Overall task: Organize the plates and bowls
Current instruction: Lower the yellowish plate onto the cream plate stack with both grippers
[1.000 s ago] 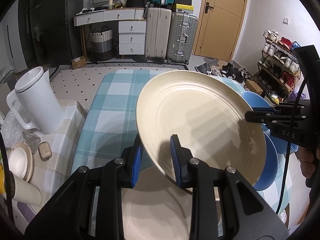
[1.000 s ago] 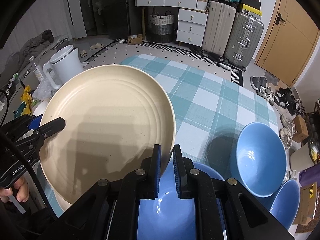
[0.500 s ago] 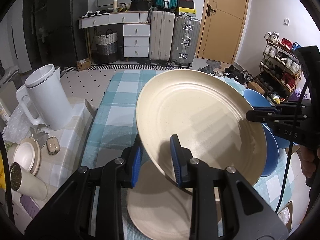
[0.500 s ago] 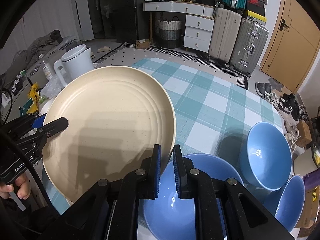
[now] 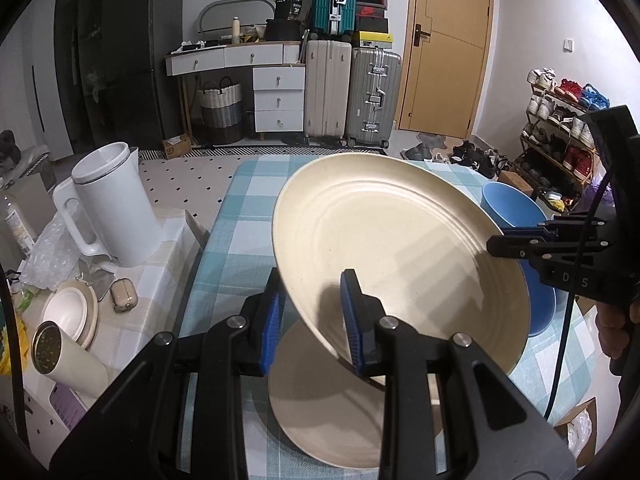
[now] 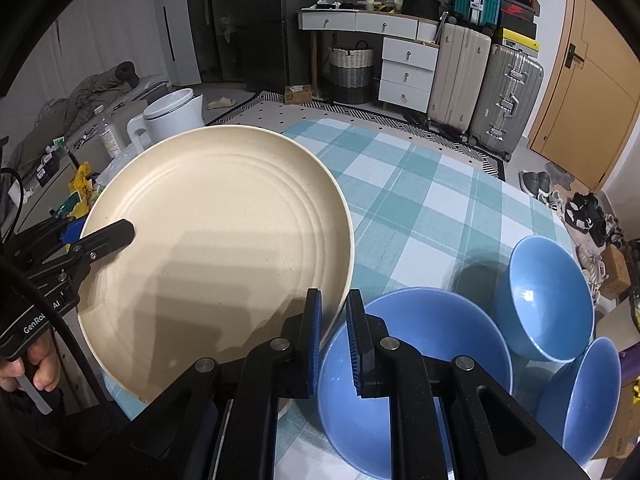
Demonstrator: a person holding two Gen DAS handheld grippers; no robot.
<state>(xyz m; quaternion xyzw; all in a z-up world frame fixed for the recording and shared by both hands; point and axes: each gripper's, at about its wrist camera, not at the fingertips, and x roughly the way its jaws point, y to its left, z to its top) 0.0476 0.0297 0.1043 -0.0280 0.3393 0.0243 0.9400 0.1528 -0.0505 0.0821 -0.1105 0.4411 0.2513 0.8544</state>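
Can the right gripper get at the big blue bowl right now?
Probably not yet: the right gripper is shut on the cream plate, shared with the left gripper. The bowl itself sits uncovered just below.

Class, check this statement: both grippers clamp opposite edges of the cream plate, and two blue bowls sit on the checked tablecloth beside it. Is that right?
Not quite: there are three blue bowls, not two, as the right wrist view shows. The rest stands: the left gripper and the right gripper clamp opposite edges of the cream plate, over the checked tablecloth.
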